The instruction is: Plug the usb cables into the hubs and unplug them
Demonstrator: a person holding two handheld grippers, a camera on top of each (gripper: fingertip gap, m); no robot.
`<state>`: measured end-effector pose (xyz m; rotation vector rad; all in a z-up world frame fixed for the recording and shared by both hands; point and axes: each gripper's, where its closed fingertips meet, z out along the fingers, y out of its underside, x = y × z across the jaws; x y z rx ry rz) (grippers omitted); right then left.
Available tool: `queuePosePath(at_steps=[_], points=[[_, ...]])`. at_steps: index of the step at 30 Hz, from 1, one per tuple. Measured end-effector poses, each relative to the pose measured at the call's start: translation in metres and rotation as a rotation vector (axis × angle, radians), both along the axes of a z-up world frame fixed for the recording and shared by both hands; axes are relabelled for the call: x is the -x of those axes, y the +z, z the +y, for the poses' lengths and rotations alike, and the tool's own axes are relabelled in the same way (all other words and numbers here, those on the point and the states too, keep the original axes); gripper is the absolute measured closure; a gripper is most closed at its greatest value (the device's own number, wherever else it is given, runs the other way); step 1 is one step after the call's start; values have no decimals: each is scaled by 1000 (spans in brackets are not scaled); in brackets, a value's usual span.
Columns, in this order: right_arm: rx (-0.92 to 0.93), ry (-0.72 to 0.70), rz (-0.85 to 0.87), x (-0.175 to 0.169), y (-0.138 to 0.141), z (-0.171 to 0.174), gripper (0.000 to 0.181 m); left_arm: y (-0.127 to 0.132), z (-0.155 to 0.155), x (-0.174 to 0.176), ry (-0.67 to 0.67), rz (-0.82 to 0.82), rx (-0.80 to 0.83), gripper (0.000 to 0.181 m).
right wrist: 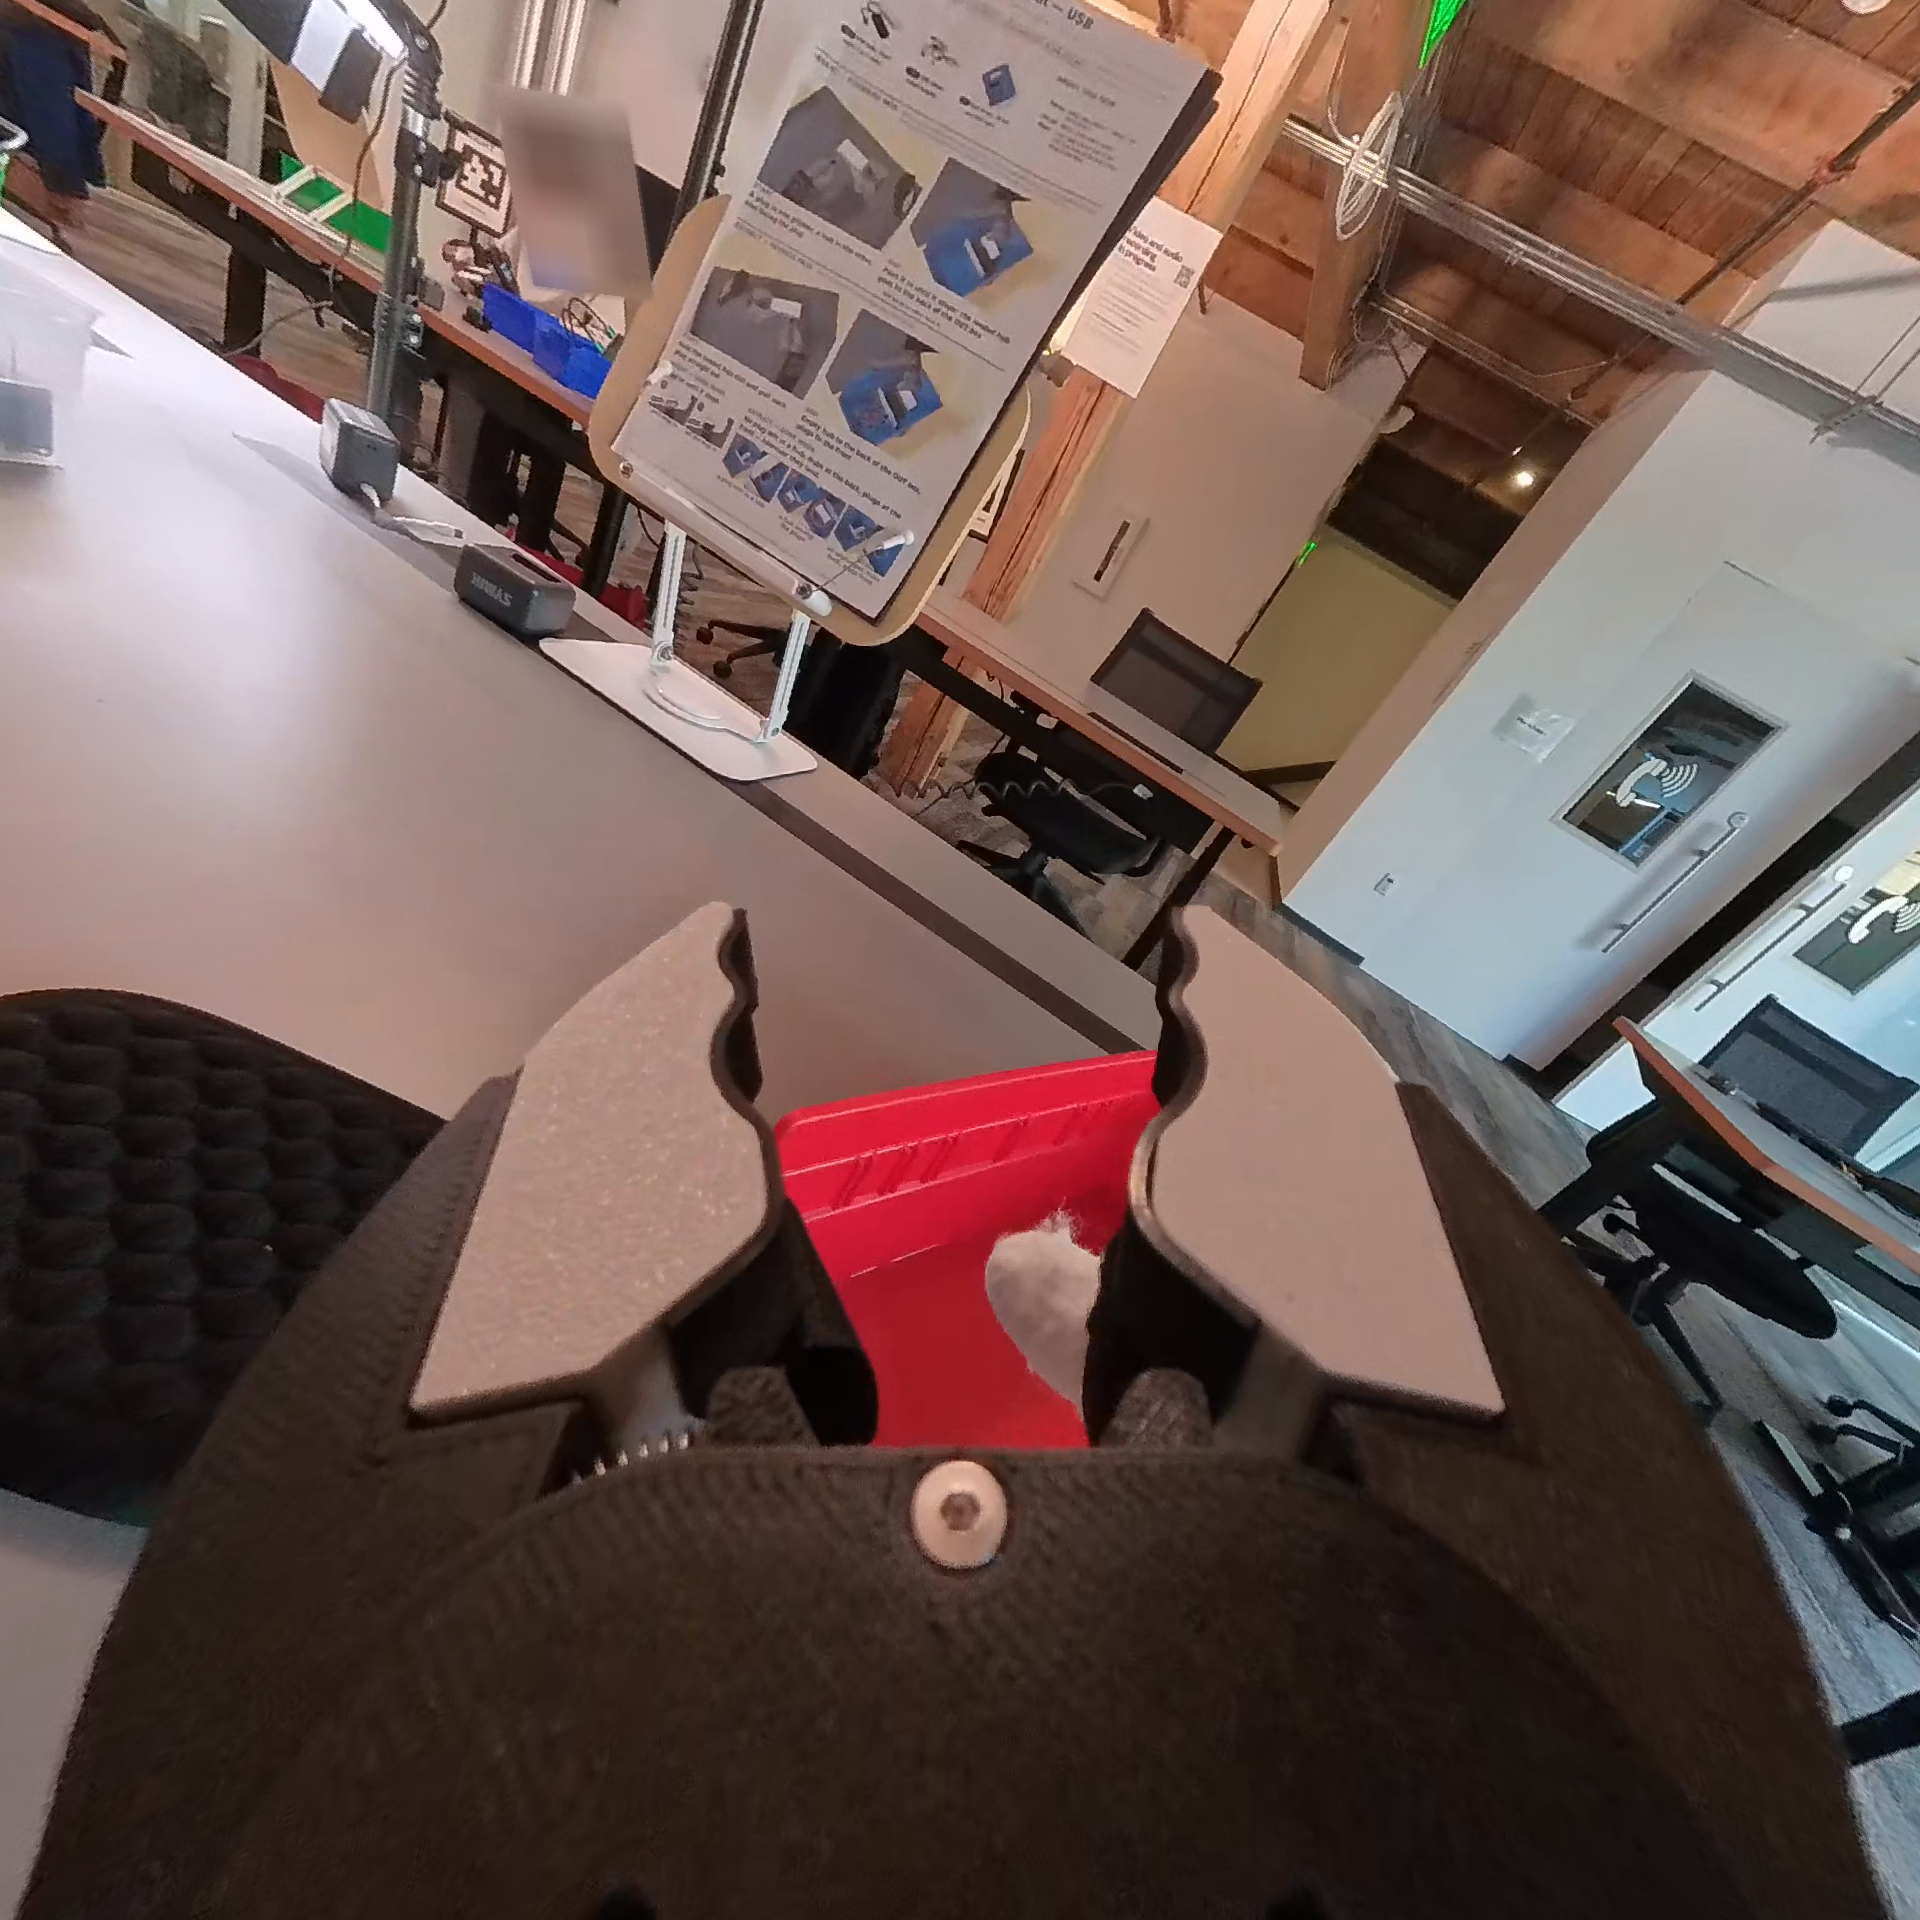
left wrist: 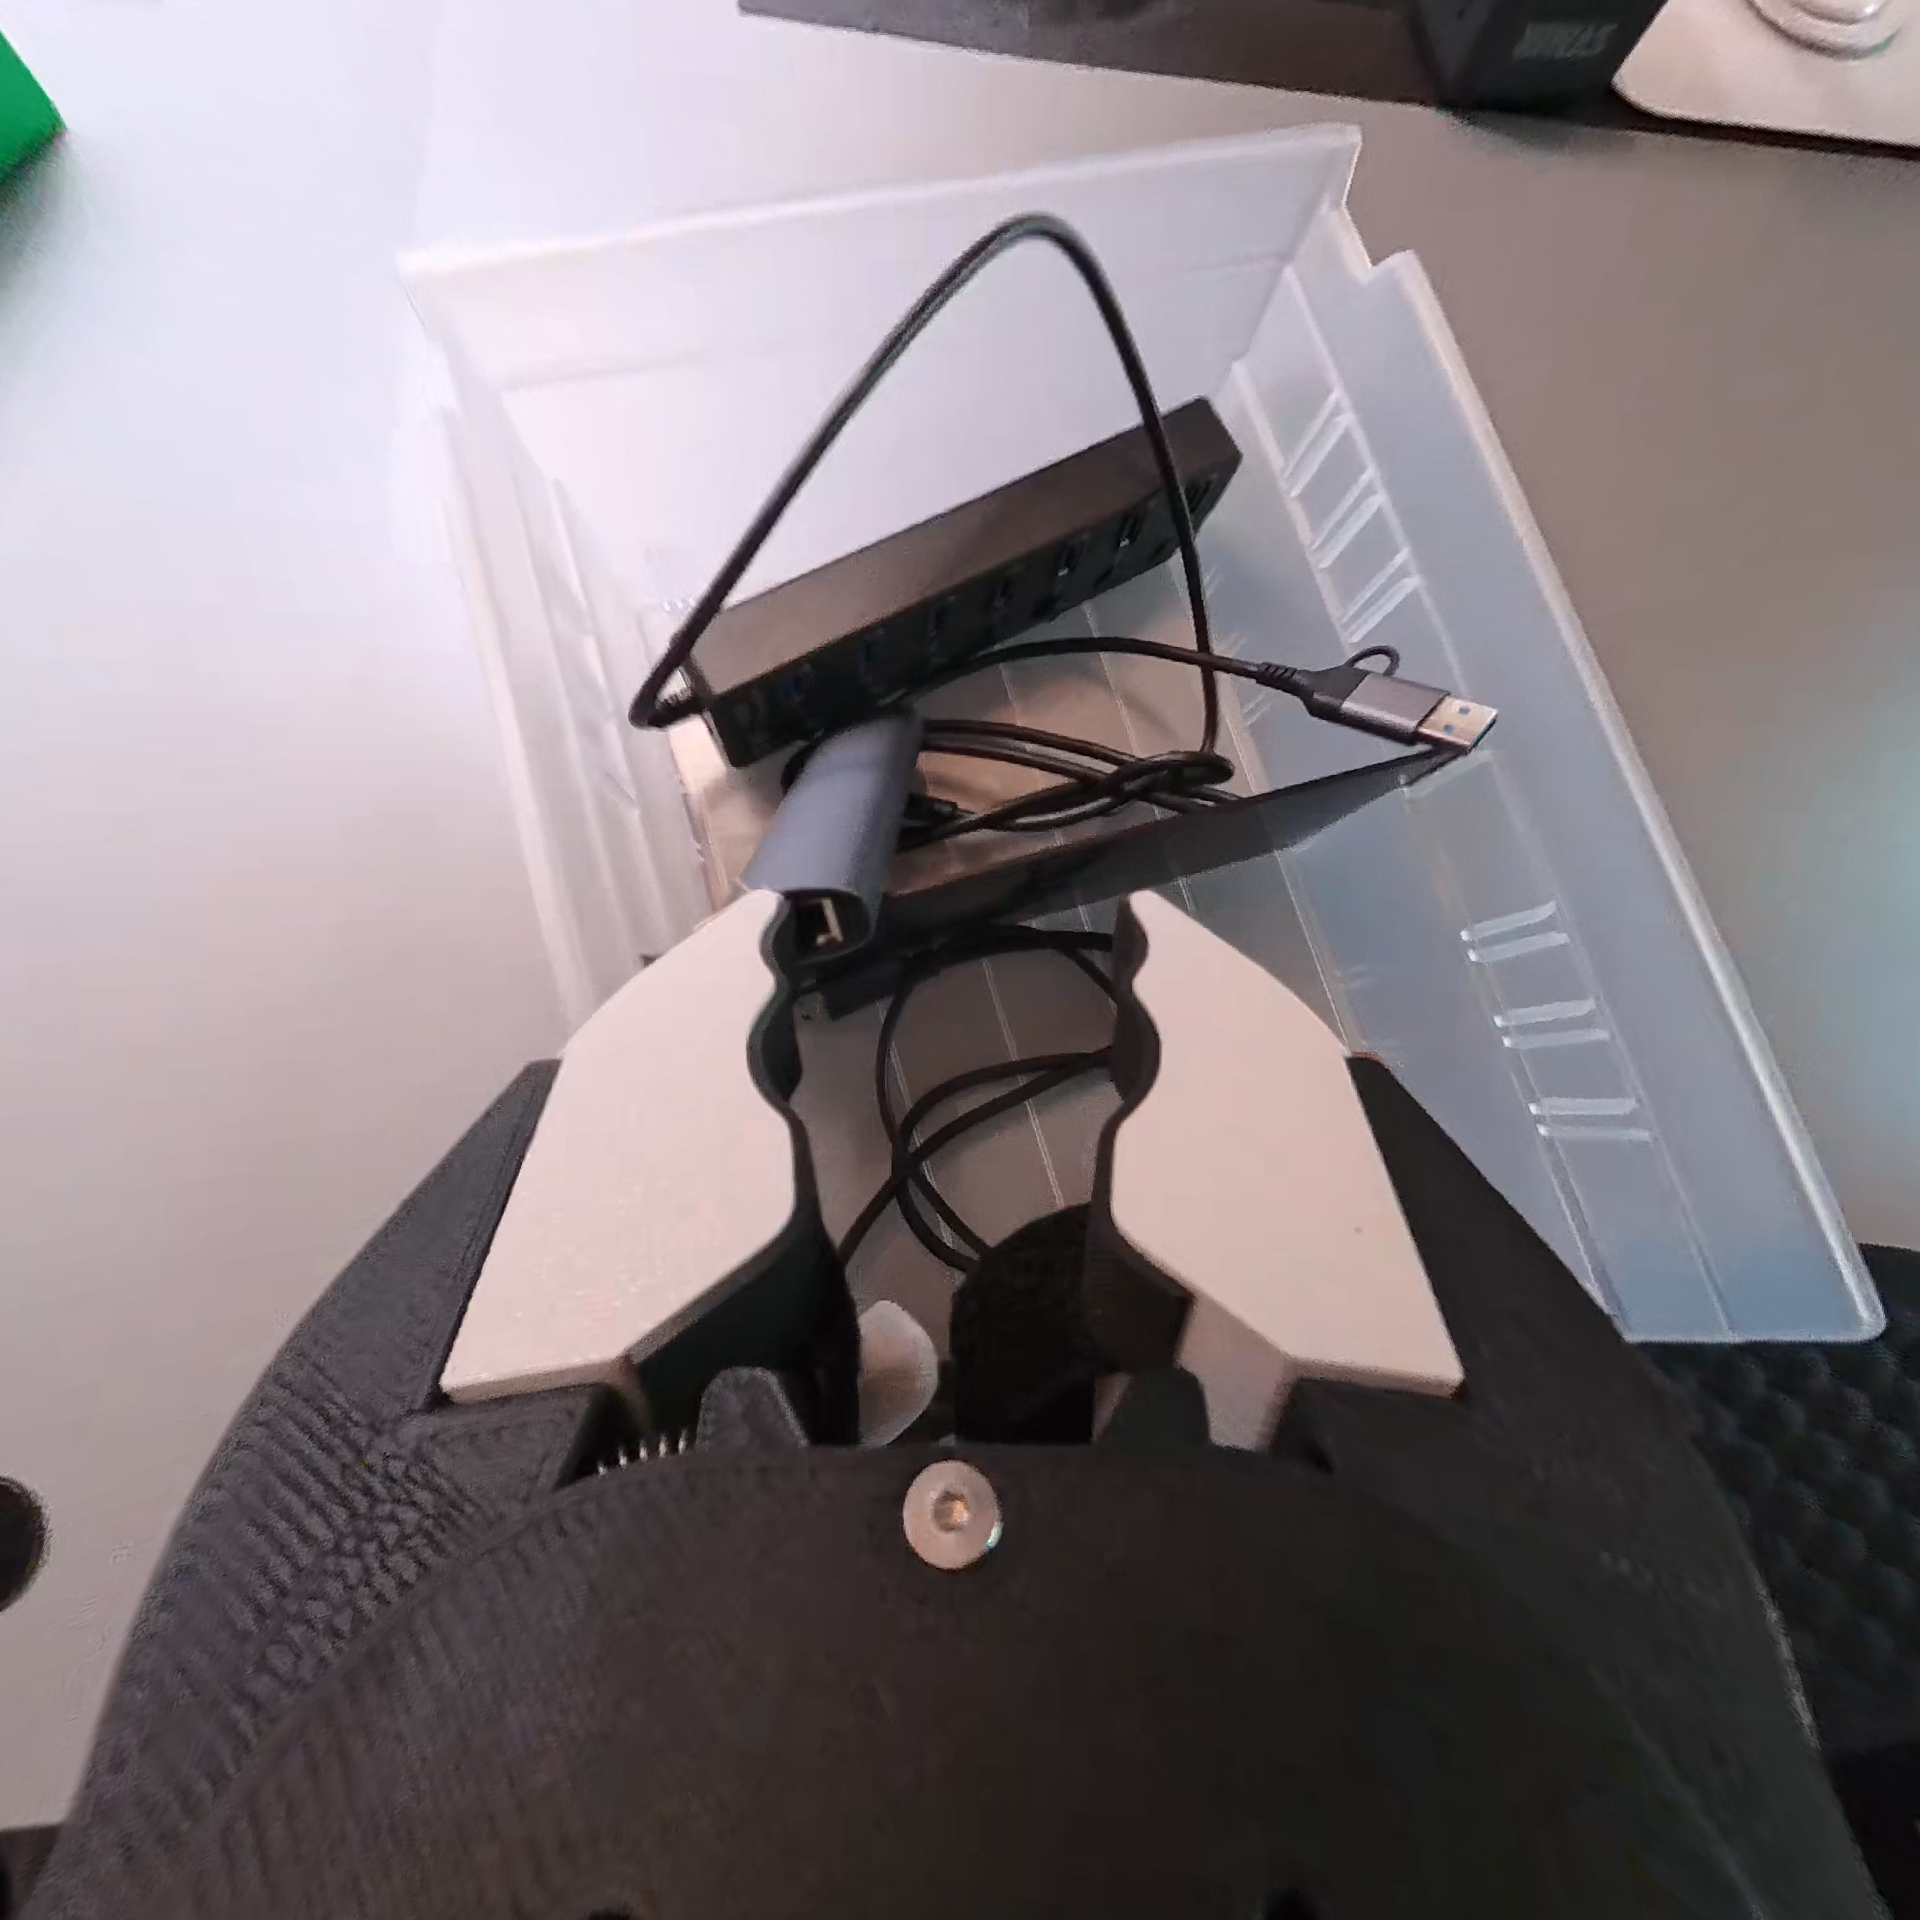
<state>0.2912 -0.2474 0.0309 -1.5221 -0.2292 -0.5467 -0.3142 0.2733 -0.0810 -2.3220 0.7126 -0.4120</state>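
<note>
Two hand-held grippers show, one per view. The left hand-held gripper [left wrist: 945, 925] hangs over a clear plastic bin [left wrist: 1455, 644] on the grey tabletop [left wrist: 208, 520], its jaws wide apart and gripping nothing. The bin holds two black hubs: a long hub [left wrist: 997, 582] lying across the far part, and a second hub [left wrist: 1143, 831] nearer, partly under the cables. One grey adapter [left wrist: 831, 810] leans just beside the left fingertip. One grey USB plug [left wrist: 1403, 712] on a looping black cable [left wrist: 935, 343] points right, unplugged, close to the bin's ribbed right wall. Open tabletop lies left of the bin.

The right hand-held gripper [right wrist: 956, 935] is also wide open and empty, above a red bin [right wrist: 935, 1143] near the tabletop's right edge [right wrist: 935, 873].
</note>
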Motion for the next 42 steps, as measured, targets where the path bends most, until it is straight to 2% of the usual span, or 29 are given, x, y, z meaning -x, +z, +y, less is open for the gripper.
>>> queuePosePath(at_steps=[6, 14, 17, 21, 24, 26, 28, 32, 42], points=[[9, -3, -9, 1, -1, 3, 107, -7, 3, 6, 32, -36, 25, 140], [16, 1, -10, 1, -3, 6, 108, -1, 13, 21, 113, 3, -38, 131], [24, 5, -13, 2, -4, 8, 108, -4, 10, 17, 87, -18, -5, 134], [34, 9, -17, 3, -5, 11, 108, -13, 10, 17, 75, 46, 20, 134], [36, 10, -19, 4, -5, 11, 108, 0, 0, -2, -5, -81, 22, 141], [35, 12, -17, 3, -5, 12, 108, 2, 2, 2, 20, -69, 0, 139], [38, 11, -16, 3, -6, 11, 108, 1, 6, 10, 58, -46, -20, 133], [37, 11, -14, 3, -6, 11, 109, -2, 11, 19, 109, -46, -24, 132], [53, 17, -22, 5, -7, 15, 109, -19, 18, 15, 99, 36, 42, 135]])
